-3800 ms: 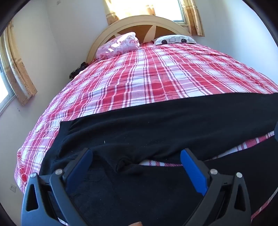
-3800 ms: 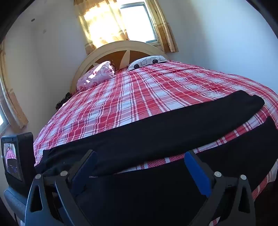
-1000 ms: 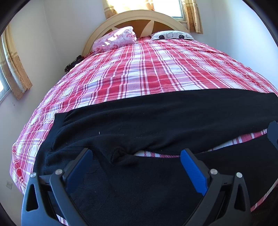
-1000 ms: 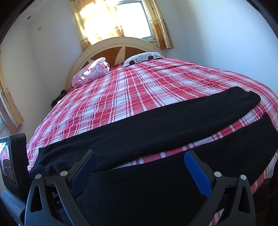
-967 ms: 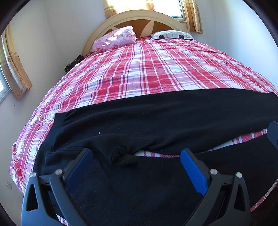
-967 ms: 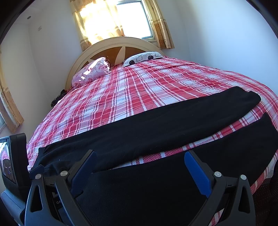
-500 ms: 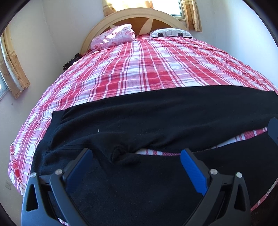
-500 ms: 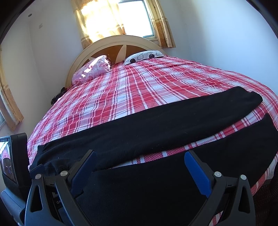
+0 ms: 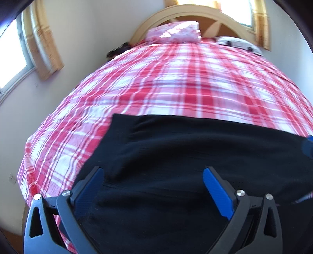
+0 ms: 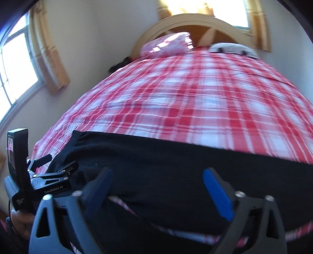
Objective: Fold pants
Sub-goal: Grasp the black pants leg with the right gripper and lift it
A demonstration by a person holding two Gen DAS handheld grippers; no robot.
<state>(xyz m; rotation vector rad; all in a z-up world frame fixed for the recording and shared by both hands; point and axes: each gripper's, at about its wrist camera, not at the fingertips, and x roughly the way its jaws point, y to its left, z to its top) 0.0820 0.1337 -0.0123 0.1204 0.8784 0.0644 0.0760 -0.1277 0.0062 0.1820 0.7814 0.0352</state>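
Note:
Black pants [image 9: 191,156] lie spread across the near end of a bed with a red and white plaid cover [image 9: 176,84]. Their waistband end is at the left. My left gripper [image 9: 152,183] is open and empty, low over the waist part. My right gripper [image 10: 156,185] is open and empty, over the crotch where the two legs [image 10: 176,166] part and a strip of plaid shows. The left gripper's body [image 10: 39,183] shows at the left of the right wrist view. Both views are blurred.
A pink pillow [image 9: 174,32] and a white patterned pillow [image 9: 238,44] lie at the arched wooden headboard [image 9: 187,15]. Curtained windows are at the left [image 10: 17,68] and behind the headboard. The bed's left edge drops off near the wall.
Both grippers have swung left and moved closer to the pants' waist end. The right leg ends have left both views. Both stay open.

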